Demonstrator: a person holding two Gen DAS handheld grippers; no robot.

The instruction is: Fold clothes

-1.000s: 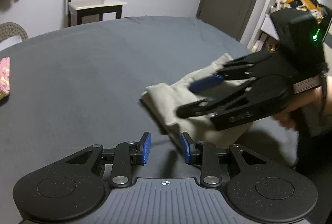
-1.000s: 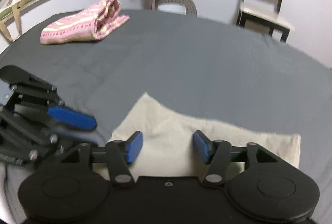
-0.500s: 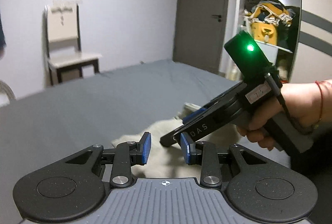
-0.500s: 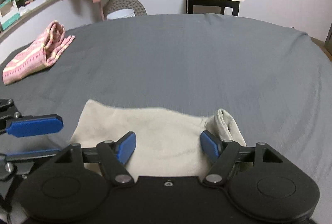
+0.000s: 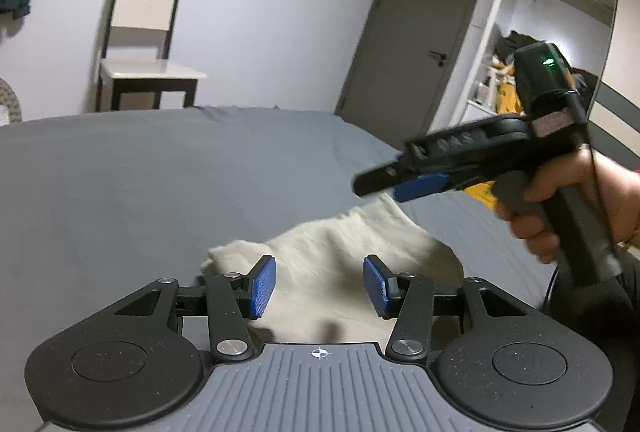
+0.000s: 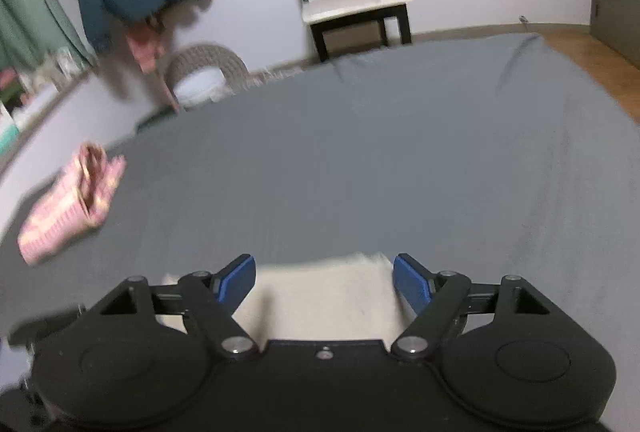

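White chair [image 5: 148,44], grey door [image 5: 408,44], pale walls [image 5: 280,12]

Cream garment [image 5: 340,256], folded flat on grey bed; pink striped one [image 6: 68,208] folded, well apart at L edge.

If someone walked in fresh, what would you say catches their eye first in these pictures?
Probably the cream cloth lying folded on the grey bed, right ahead of both open grippers. Next, the right gripper held by a hand above the cloth, and the pink striped bundle at the bed's far left edge.
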